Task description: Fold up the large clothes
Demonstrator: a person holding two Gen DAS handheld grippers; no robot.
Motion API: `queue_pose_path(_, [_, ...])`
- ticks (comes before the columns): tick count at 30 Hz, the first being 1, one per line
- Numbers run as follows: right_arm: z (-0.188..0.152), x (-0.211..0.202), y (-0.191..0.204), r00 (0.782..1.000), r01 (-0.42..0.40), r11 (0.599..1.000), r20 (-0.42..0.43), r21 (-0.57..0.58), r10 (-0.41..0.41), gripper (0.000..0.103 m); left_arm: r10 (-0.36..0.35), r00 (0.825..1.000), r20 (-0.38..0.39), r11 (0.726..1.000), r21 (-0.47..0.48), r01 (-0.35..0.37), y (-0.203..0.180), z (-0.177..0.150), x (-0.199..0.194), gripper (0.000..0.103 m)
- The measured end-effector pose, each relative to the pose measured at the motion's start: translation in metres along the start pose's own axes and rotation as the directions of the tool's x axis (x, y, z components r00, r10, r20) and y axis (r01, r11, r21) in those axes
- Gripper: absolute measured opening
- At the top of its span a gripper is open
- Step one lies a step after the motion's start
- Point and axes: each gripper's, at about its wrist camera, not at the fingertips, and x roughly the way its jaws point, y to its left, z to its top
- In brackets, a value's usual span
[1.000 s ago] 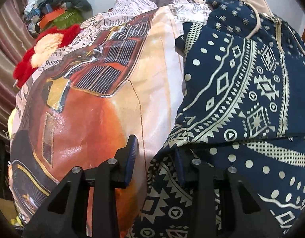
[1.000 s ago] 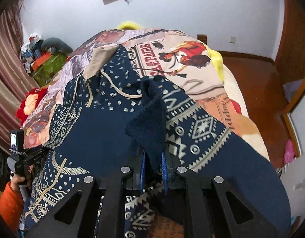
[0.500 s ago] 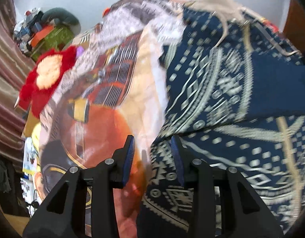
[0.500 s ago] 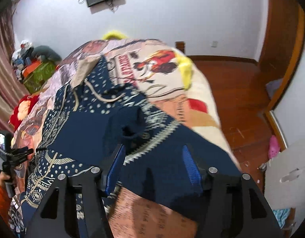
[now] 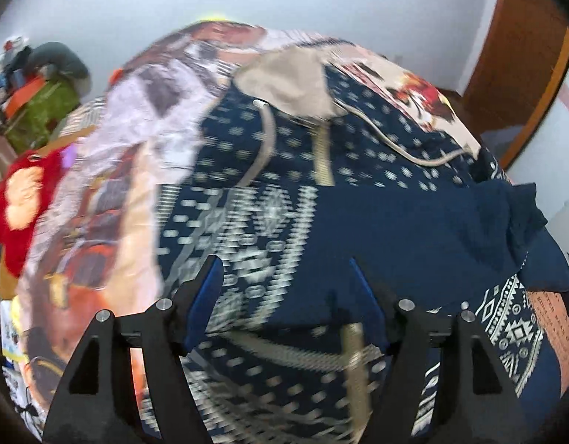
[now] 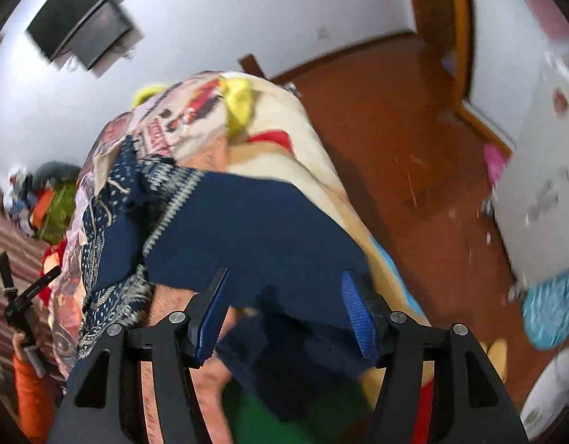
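A navy patterned hoodie (image 5: 358, 203) with a beige hood lining (image 5: 288, 85) and cream drawstrings lies spread on a bed with a printed cover (image 5: 110, 170). Its plain navy part is folded over the middle. My left gripper (image 5: 288, 285) is open above the hoodie's lower front, holding nothing. My right gripper (image 6: 284, 296) is open above the hoodie's navy right side (image 6: 247, 229) near the bed's right edge, holding nothing. The left gripper's handle (image 6: 21, 296) shows at the far left of the right wrist view. Both views are blurred.
A red plush toy (image 5: 21, 203) lies at the bed's left edge. A pile of bags and clothes (image 5: 40, 100) stands in the far left corner. A wooden floor (image 6: 413, 148) runs right of the bed, with a white cabinet (image 6: 543, 170) and a wall-mounted screen (image 6: 81, 18).
Both grippers opened wide. The right gripper let go of the navy sleeve, which now lies on the hoodie, and swung right. The left gripper moved up and right over the hoodie.
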Motion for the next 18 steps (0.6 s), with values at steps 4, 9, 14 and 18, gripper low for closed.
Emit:
queue_pose_path(4, [-0.003, 0.000, -0.028, 0.999, 0.034, 0.997, -0.005, 0.066, -0.034, 0.059, -0.020, 0.998, -0.067, 0.999, 0.037, 0.023, -0.030, 0.002, 0.033, 0.069])
queue_pose_path(9, [-0.009, -0.008, -0.046, 1.000, 0.019, 0.996, -0.004, 0.087, -0.019, 0.059, -0.026, 0.987, -0.157, 0.998, 0.047, 0.034, -0.045, -0.003, 0.070, 0.069])
queue_pose_path(14, [-0.017, 0.007, -0.043, 0.999, 0.035, 0.999, -0.033, 0.036, -0.034, 0.059, -0.052, 0.985, -0.163, 0.999, -0.004, 0.051, -0.042, -0.002, 0.078, 0.070])
queue_pose_path(18, [-0.019, 0.018, -0.044, 0.999, 0.014, 0.999, -0.037, 0.041, -0.013, 0.056, -0.065, 0.985, -0.162, 0.998, -0.016, 0.063, -0.038, -0.005, 0.077, 0.072])
